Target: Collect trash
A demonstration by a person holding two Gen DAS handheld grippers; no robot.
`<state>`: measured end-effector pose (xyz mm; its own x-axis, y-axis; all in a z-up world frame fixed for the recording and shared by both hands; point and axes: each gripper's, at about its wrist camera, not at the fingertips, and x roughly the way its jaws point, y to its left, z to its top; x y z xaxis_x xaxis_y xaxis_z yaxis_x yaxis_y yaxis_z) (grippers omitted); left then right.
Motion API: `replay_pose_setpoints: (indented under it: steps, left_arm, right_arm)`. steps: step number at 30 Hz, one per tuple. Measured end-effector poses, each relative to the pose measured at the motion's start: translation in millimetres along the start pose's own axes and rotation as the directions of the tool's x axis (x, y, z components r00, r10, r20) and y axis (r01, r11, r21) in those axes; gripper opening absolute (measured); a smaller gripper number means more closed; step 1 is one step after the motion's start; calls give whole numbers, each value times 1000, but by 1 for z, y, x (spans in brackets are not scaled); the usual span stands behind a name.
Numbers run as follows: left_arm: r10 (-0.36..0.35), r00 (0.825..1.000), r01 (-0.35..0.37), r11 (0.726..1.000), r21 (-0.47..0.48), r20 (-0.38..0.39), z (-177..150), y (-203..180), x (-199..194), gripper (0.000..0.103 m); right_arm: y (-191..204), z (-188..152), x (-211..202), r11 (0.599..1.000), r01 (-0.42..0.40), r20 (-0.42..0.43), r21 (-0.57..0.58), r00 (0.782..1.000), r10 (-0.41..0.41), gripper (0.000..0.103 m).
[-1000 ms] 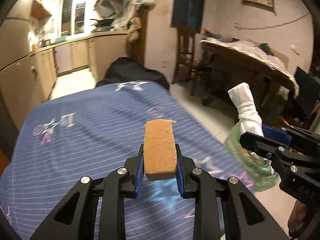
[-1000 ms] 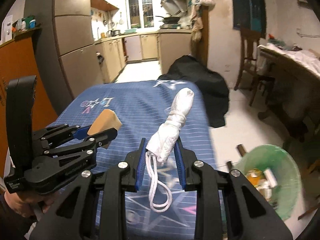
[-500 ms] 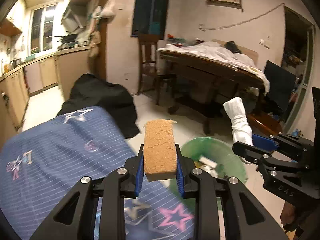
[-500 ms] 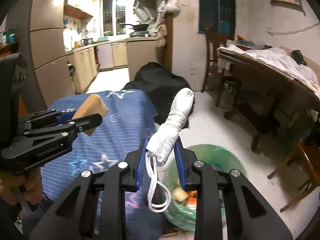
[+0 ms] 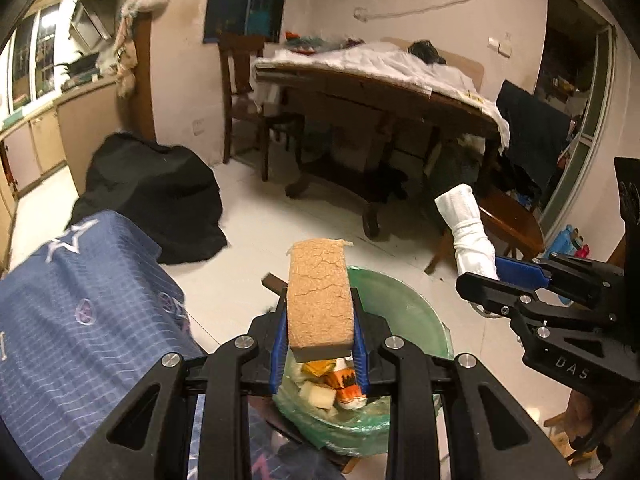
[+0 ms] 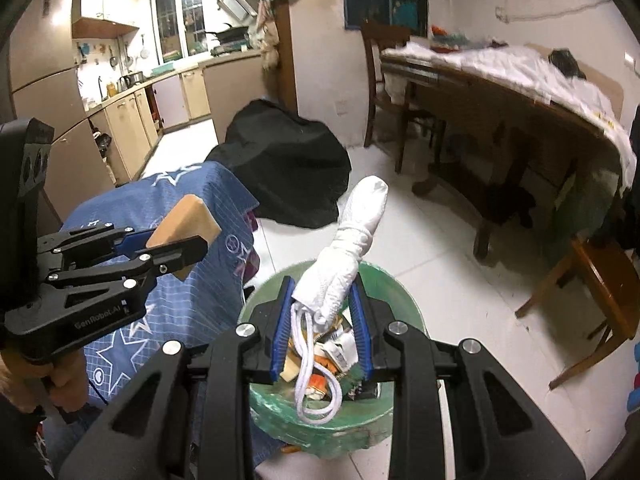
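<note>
- The left gripper (image 5: 320,344) is clamped on a tan, cracked sponge block (image 5: 320,300), held over the green-lined trash bin (image 5: 404,304) on the floor
- The right gripper (image 6: 322,316) is clamped on a rolled white cloth bundle (image 6: 344,256), its white cord (image 6: 306,364) dangling over the bin's wrappers (image 6: 340,350)
- Beside the bin hangs a blue star-print cloth (image 6: 176,192)
- Farther off, a black bag (image 6: 288,164) lies on the white floor (image 6: 440,248)
- Beyond stands a dark wooden table (image 5: 380,96)

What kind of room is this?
Most likely a lived-in home, an open kitchen and dining area: kitchen cabinets under a window, a wooden dining table with a chair, and a green trash bin on the floor.
</note>
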<state>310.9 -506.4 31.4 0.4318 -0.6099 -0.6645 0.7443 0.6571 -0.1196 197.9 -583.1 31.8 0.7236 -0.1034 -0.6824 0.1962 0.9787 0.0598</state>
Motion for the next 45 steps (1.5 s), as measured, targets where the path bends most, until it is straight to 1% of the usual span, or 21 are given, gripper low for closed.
replay_pose_setpoints:
  steps: [4, 9, 17, 20, 28, 35, 36, 37, 38, 39, 40, 42, 45]
  left_arm:
    - [-16, 998, 17, 1000, 9, -57, -3, -3, 31, 28]
    - [-28, 995, 29, 1000, 8, -99, -6, -2, 60, 28]
    - [-23, 990, 24, 1000, 11, -138, -9, 1, 91, 28]
    - [-21, 990, 23, 1000, 14, -141, -11, 1, 97, 28]
    - [-10, 990, 12, 1000, 12, -138, -13, 2, 97, 28]
    - [13, 990, -13, 1000, 2, -138, -11, 2, 100, 28]
    - [18, 990, -19, 1000, -1, -139, -11, 3, 100, 31]
    - [24, 990, -25, 1000, -4, -138, -11, 4, 101, 40]
    - [28, 991, -29, 1000, -7, -134, -11, 5, 101, 46]
    - [33, 991, -34, 999, -9, -128, -10, 5, 101, 65]
    - [38, 992, -39, 999, -9, -116, -10, 5, 101, 75]
    - [38, 993, -39, 999, -12, -113, -10, 7, 101, 76]
    - [39, 992, -41, 999, -16, -120, -11, 10, 103, 76]
  right_arm:
    - [-11, -4, 17, 999, -29, -62, 29, 998, 31, 26]
    - [-20, -8, 35, 997, -59, -129, 47, 990, 65, 26]
    - [-33, -11, 48, 995, -72, -167, 70, 982, 83, 26]
    - [-37, -11, 51, 995, -76, -169, 71, 982, 87, 27]
    - [-39, -12, 52, 995, -75, -171, 73, 981, 87, 27]
    - [-44, -15, 56, 995, -71, -168, 77, 982, 83, 28]
    - [-44, -15, 56, 995, -71, -168, 76, 982, 83, 28]
    - [-45, -15, 56, 995, -71, -166, 75, 983, 83, 29]
    - [-44, -15, 57, 995, -67, -165, 74, 983, 78, 38]
    - [-46, -15, 56, 995, -62, -158, 75, 985, 73, 48]
    - [-47, -16, 56, 995, -56, -149, 80, 987, 67, 60]
    - [-51, -17, 54, 994, -53, -137, 97, 988, 66, 61]
    - [-54, -17, 54, 993, -56, -134, 107, 988, 70, 61]
